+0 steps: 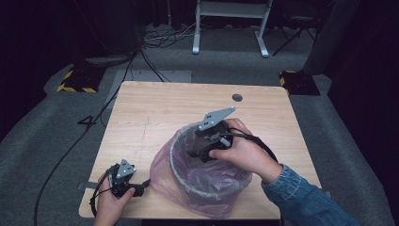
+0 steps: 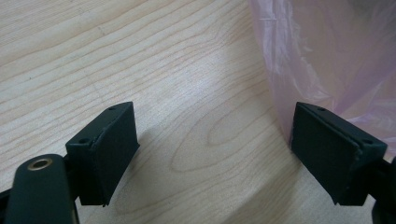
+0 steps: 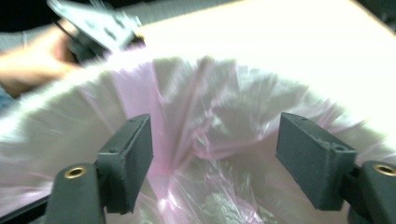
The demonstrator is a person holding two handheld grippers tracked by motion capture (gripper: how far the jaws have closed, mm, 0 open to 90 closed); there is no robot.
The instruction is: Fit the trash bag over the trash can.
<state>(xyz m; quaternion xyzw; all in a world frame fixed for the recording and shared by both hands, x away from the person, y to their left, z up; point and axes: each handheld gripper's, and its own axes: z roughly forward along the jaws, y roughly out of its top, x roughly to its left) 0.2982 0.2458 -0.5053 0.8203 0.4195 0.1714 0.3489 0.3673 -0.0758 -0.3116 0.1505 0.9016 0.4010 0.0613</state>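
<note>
Both grippers' fingers apart, right gripper (image 1: pixel 200 153) over pink bag (image 1: pixel 188 183), left gripper (image 1: pixel 141 189) beside it.

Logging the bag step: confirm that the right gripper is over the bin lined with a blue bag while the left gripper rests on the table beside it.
One detail is wrong: the bag lining the bin is pink, not blue, as the high view shows. The right gripper is over the bin, and the left gripper rests on the table beside it.

The right gripper (image 1: pixel 197 153) hovers inside the pink-bag-lined bin (image 1: pixel 207 188); the left gripper (image 1: pixel 141 189) rests on the table (image 1: pixel 155 108).
</note>
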